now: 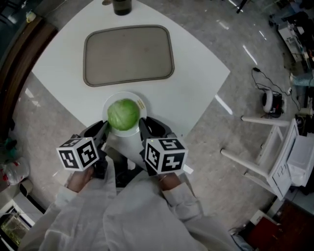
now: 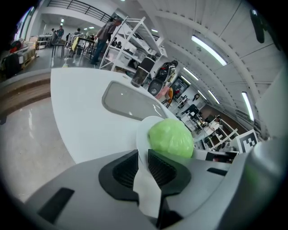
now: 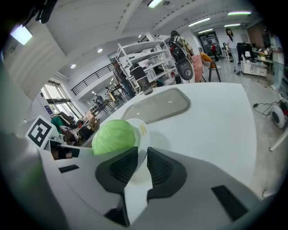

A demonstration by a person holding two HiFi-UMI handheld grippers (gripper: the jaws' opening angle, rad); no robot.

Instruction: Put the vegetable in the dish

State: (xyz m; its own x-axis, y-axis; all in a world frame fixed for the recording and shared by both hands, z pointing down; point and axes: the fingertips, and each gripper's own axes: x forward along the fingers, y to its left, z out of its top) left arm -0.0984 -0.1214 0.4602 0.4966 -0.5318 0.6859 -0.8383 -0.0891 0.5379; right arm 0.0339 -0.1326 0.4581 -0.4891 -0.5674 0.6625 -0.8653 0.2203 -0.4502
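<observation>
I'm looking down on a white table [image 1: 196, 73] with a grey rectangular tray [image 1: 128, 54] lying empty on it. At the table's near corner, just below the tray, is the white dish [image 1: 114, 98], and the vegetable, a round green cabbage [image 1: 123, 114], sits in the middle of it.

Both tools are clamped on that dish: the left gripper [image 1: 104, 128] pinches its rim from the left and the right gripper [image 1: 143, 126] from the right, each pair of ribbed jaws closed on the thin white edge with the cabbage just beyond. I can't tell whether the dish rests on the table or is lifted.

A small yellowish sticker [image 3: 142, 130] is stuck on the dish's rim beside the cabbage — its print is too small to read. A dark container [image 1: 121, 6] stands at the table's far edge.
</observation>
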